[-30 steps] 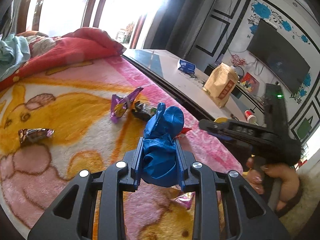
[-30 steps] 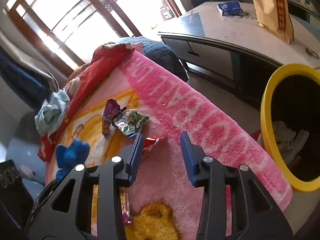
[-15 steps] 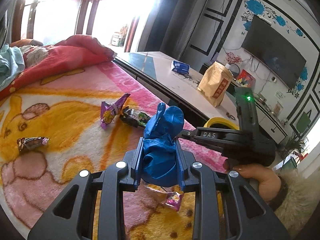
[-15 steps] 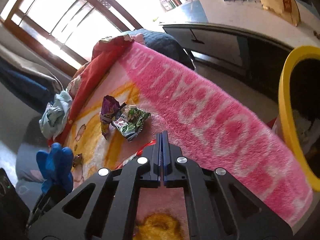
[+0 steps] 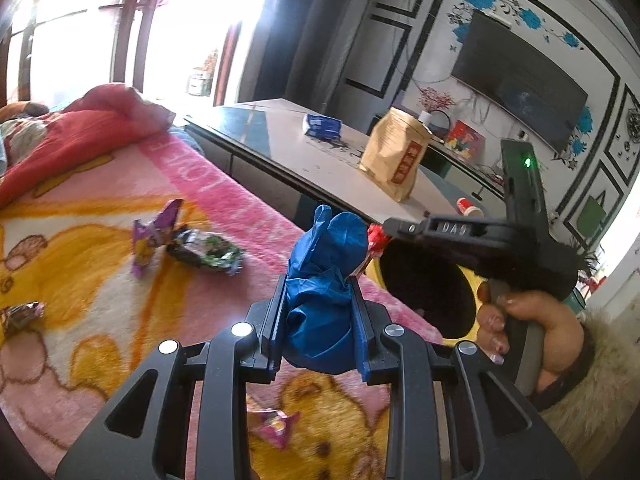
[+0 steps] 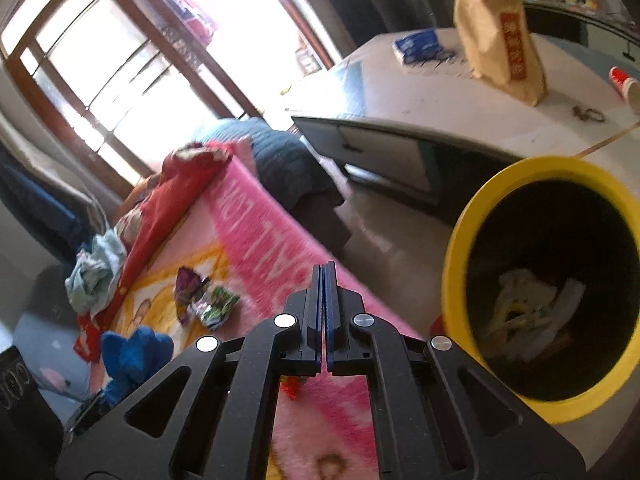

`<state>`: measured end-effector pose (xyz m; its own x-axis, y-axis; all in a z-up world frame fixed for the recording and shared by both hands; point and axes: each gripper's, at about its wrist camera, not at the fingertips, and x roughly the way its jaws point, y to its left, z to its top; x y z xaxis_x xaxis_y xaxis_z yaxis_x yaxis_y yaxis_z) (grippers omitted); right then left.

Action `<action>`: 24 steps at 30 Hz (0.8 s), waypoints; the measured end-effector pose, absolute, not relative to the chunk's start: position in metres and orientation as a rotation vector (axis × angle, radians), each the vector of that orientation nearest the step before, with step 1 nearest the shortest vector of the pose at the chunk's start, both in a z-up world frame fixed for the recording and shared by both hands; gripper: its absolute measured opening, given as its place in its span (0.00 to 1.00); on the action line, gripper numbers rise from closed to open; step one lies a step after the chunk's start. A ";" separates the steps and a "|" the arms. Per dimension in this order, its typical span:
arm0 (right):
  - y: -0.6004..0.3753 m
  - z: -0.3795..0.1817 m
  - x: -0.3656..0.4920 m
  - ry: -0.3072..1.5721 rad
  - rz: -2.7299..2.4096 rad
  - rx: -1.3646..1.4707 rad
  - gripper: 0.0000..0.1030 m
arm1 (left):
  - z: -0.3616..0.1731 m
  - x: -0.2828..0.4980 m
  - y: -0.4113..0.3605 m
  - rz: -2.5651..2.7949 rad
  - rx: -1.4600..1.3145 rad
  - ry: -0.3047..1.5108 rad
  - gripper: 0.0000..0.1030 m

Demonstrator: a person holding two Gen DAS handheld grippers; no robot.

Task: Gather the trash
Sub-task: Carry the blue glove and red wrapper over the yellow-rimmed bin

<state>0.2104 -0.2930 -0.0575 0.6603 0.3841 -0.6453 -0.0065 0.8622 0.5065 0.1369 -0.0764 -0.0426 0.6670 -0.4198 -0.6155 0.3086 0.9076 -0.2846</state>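
My left gripper (image 5: 318, 280) is shut on a crumpled blue wad (image 5: 328, 240), held above the pink cartoon blanket (image 5: 100, 280). The wad also shows at the lower left of the right wrist view (image 6: 134, 352). My right gripper (image 6: 323, 266) is shut on a small red wrapper (image 5: 374, 240), which hangs from its tip (image 5: 390, 225) and peeks out below the jaws (image 6: 290, 388). It hovers at the blanket's edge beside the yellow bin (image 6: 452, 280), which holds pale scraps. On the blanket lie a purple wrapper (image 5: 154, 236) and a green wrapper (image 5: 208, 250).
A brown candy wrapper (image 5: 20, 316) and a pink wrapper (image 5: 274, 426) lie on the blanket. A low table (image 5: 280, 136) behind carries a paper bag (image 5: 396, 156) and a blue packet (image 5: 322, 126). A red quilt (image 5: 80, 132) is heaped at the far left.
The right gripper went from open to shut on the red wrapper and carried it off the blanket toward the yellow bin. The left gripper moved the same way with the blue wad.
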 end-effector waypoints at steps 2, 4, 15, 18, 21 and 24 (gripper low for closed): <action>-0.306 -0.053 0.209 0.805 0.205 0.496 0.00 | -0.044 0.138 -0.084 -0.426 -0.153 0.737 0.26; -0.318 -0.050 0.208 0.787 0.177 0.495 0.00 | -0.044 0.139 -0.090 -0.441 -0.148 0.738 0.26; -0.387 -0.047 0.197 0.725 0.023 0.547 0.00 | -0.050 0.144 -0.136 -0.534 -0.093 0.753 0.26; -0.403 -0.048 0.193 0.713 -0.015 0.555 0.00 | -0.053 0.147 -0.150 -0.556 -0.081 0.761 0.26; -0.420 -0.051 0.190 0.708 -0.049 0.578 0.00 | -0.057 0.149 -0.163 -0.579 -0.076 0.775 0.26; -0.434 -0.055 0.188 0.708 -0.079 0.596 0.00 | -0.063 0.155 -0.178 -0.606 -0.075 0.793 0.26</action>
